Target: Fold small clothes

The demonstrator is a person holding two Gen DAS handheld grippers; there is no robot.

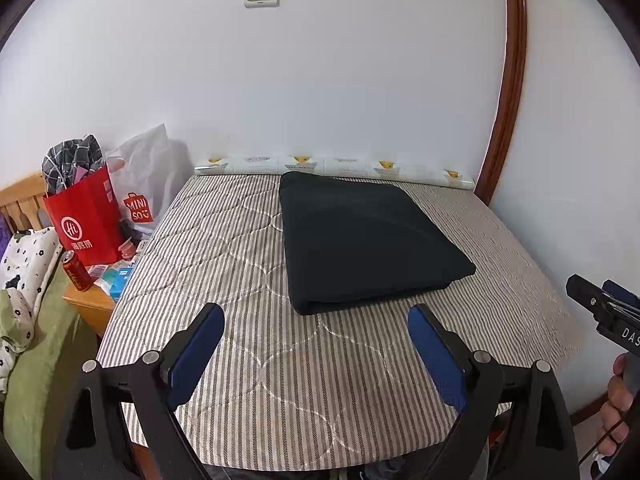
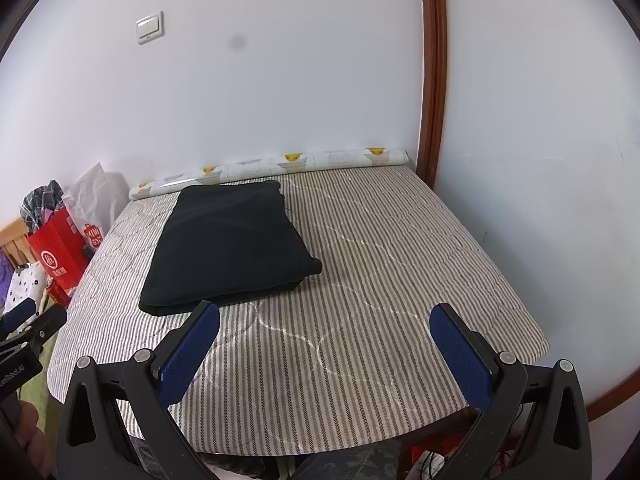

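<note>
A dark garment (image 1: 368, 240) lies folded into a thick rectangle on the striped quilted pad (image 1: 224, 280), toward the far wall. It also shows in the right wrist view (image 2: 228, 244), left of centre. My left gripper (image 1: 316, 316) is open and empty, hovering just in front of the garment's near edge. My right gripper (image 2: 324, 316) is open and empty, over the pad to the right of the garment's near corner. The right gripper's body also shows at the right edge of the left wrist view (image 1: 608, 312), held by a hand.
A rolled printed mat (image 1: 332, 166) lies along the wall behind the pad. A red paper bag (image 1: 86, 220), a white plastic bag (image 1: 148, 184), a red can (image 1: 76, 272) and small boxes stand on a wooden nightstand at left. A brown door frame (image 1: 508, 80) is at right.
</note>
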